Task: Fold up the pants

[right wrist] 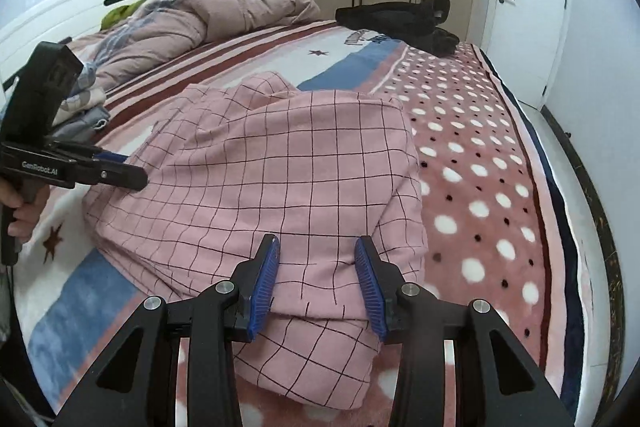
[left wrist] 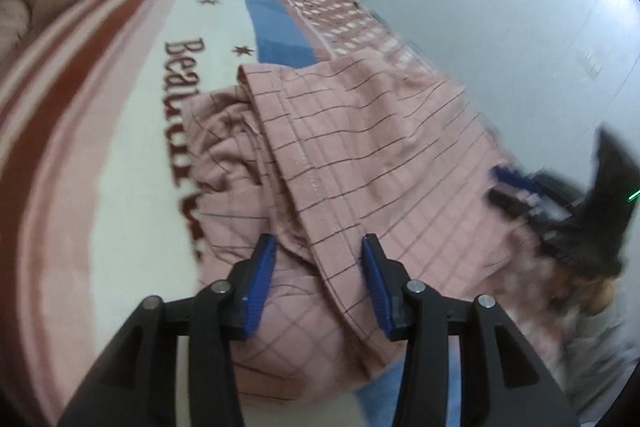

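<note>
The pink checked pants [right wrist: 264,179] lie in a loose, rumpled heap on the patterned blanket [right wrist: 480,163] that covers the bed, half over the dotted band and half over the pale part with the stars, nowhere near a tidy fold yet. Both tools are over the cloth with nothing in them: the right gripper [right wrist: 316,279] has its blue pads spread wide above the near edge of the fabric, and the left gripper [left wrist: 319,279] is likewise spread, a thick seamed fold running up between its fingers. From the right-hand view the left tool comes in from the side, low by the heap's far flank. To my eye this is the reaching-in stage, each hand picking its hold before the fabric gets spread or turned over. Next each claw would need to sink onto an edge and pinch one layer cleanly, not the whole bunch
</note>
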Demonstrator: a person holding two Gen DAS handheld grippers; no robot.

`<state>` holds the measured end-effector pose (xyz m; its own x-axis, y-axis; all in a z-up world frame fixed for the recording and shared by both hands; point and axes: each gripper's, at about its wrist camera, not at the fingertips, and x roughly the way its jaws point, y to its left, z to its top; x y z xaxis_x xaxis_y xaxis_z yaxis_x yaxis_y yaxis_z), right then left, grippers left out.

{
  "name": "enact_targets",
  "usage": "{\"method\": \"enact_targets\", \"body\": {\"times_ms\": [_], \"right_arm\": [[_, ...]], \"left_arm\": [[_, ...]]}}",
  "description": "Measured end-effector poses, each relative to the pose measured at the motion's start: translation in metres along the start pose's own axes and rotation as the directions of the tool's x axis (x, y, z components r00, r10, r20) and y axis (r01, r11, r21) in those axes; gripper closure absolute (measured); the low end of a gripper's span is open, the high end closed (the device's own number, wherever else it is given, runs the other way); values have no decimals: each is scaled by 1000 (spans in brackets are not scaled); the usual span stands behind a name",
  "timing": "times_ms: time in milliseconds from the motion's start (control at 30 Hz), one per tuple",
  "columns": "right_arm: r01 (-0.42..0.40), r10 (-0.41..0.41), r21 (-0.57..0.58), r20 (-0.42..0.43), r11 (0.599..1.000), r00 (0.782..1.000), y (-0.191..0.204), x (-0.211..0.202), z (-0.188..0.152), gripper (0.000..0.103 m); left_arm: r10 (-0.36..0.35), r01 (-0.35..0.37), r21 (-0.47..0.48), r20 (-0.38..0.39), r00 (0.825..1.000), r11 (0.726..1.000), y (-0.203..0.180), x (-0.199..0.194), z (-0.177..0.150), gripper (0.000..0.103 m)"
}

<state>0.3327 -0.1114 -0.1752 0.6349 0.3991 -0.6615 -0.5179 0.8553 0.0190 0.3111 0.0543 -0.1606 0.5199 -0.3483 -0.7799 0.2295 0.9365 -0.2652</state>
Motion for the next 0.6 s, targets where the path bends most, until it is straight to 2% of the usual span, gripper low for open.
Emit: {"method": "enact_targets", "body": {"times_ms": [33,67,167,200,233,267,300,400,500,567,600], "right_arm": [[5,-5,-2,4,1000,1000,1,-1,-1,69],[21,-21,-11,4,1000,1000,1,-3,0,69],[66,-67,-19,-35,998,997,-3,0,-3,68],[74,-74,-9,-55,997,996,-5,1,-5,63],[81,-80,13,-75,997,994,-11,2,-7,53],[68,-64,50,-78,996,995,-17,1,-8,49],[33,-27,94,-68,995,997,-25,-2,-8,49],[-21,20,155,5,988,1000,-35,-14,2,49],[-58,49,141,71,988,996,-32,-20,20,50],[-66,56,122,84,990,995,-27,-15,36,54],[-72,62,116,89,991,994,-26,-11,43,63]], "left_arm": [[57,-57,34,0,998,998,-4,2,0,61],[84,-84,53,5,996,995,-5,1,-1,60],[129,-129,58,11,992,990,-4,-4,-5,54],[118,-118,31,13,993,992,0,-8,-6,54],[72,-72,-16,21,997,997,6,-15,-4,52],[35,-33,-45,34,999,998,10,-21,-3,52],[16,-14,-60,48,999,998,14,-25,0,52],[35,-30,-57,96,995,998,14,-33,14,45],[-45,53,-51,141,989,997,6,-32,33,45],[-93,98,-21,161,982,995,-5,-25,50,45],[-91,93,-8,164,982,996,-9,-21,57,45]]}}
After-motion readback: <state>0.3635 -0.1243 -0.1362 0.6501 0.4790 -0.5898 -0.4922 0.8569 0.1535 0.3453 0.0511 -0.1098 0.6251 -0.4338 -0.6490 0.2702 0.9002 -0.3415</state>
